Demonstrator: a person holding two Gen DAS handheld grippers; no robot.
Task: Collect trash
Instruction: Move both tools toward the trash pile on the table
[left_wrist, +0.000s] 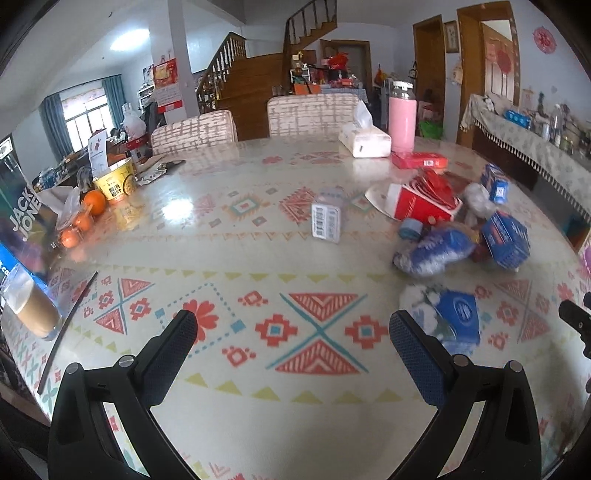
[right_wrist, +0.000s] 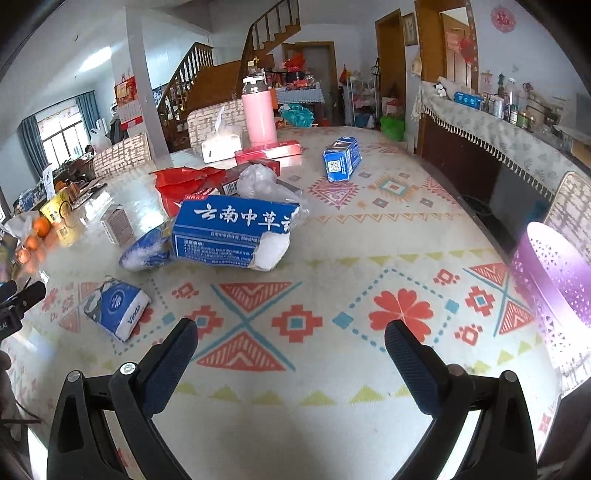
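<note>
Trash lies scattered on the patterned table (left_wrist: 258, 402). A blue tissue pack (left_wrist: 458, 314) (right_wrist: 118, 306) sits just ahead of my left gripper (left_wrist: 293, 326), to its right. Farther off are a torn blue carton (right_wrist: 232, 232) (left_wrist: 506, 236), a crumpled blue-white bag (left_wrist: 432, 251) (right_wrist: 146, 253), a red box (left_wrist: 424, 203) (right_wrist: 184, 184), a small grey box (left_wrist: 327, 219) (right_wrist: 118, 223) and a small blue carton (right_wrist: 341, 158). Both grippers hover open and empty over the table. My right gripper (right_wrist: 291, 334) is near the front edge.
A purple perforated basket (right_wrist: 557, 291) stands at the table's right edge. A pink bottle (left_wrist: 402, 118), tissue box (left_wrist: 365, 138), noodle cup (left_wrist: 114, 182), oranges (left_wrist: 92, 203) and a glass of coffee (left_wrist: 31, 306) also stand on the table. Chairs line the far side.
</note>
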